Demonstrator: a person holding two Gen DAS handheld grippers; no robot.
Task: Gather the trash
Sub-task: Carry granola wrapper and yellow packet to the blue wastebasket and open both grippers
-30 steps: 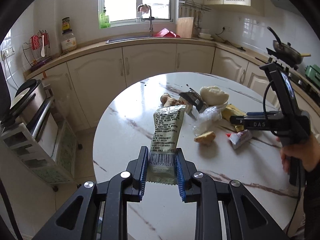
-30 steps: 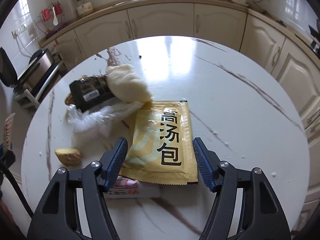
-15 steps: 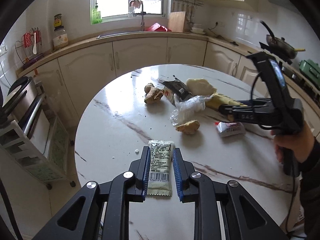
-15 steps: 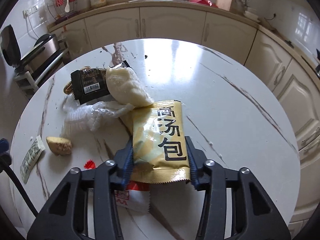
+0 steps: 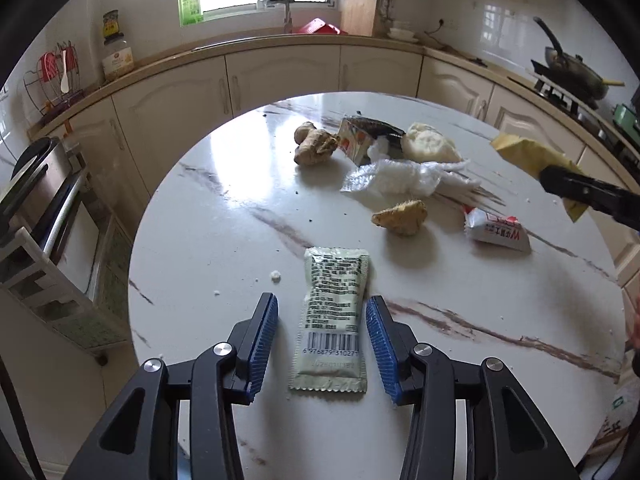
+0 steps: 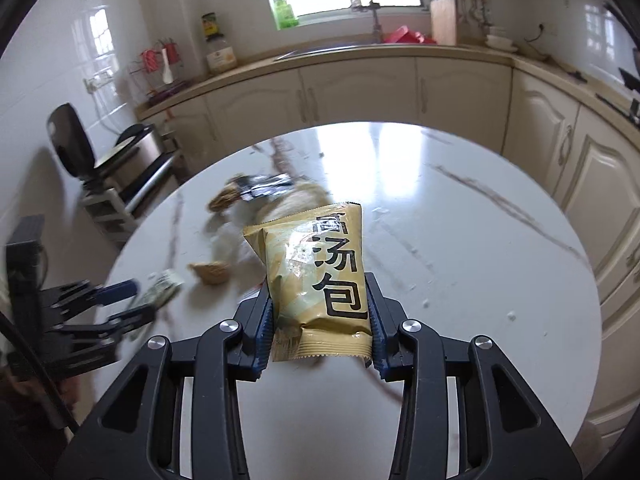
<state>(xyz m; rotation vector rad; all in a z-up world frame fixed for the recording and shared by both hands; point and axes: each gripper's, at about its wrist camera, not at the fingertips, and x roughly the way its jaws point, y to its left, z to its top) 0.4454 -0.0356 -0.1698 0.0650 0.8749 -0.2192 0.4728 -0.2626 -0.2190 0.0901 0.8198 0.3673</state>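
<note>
My left gripper (image 5: 322,338) is open, its blue pads on either side of a pale green sachet (image 5: 334,314) that lies flat on the round marble table (image 5: 224,216). My right gripper (image 6: 320,324) is shut on a yellow soup packet (image 6: 320,276) and holds it above the table; the packet also shows in the left wrist view (image 5: 532,156). On the table lie a red-and-white wrapper (image 5: 498,232), crumpled clear plastic (image 5: 404,178), a dark wrapper (image 5: 366,136), a white bun (image 5: 430,148), a ginger root (image 5: 314,144) and a smaller ginger piece (image 5: 400,216).
Cream kitchen cabinets (image 5: 280,76) curve behind the table, with a sink and window above. A rack with an appliance (image 5: 40,200) stands left of the table. A stove with a pan (image 5: 572,72) is at the right.
My left gripper has opened and let the green sachet lie on the table. My right gripper closed on the yellow packet and lifted it off the table.
</note>
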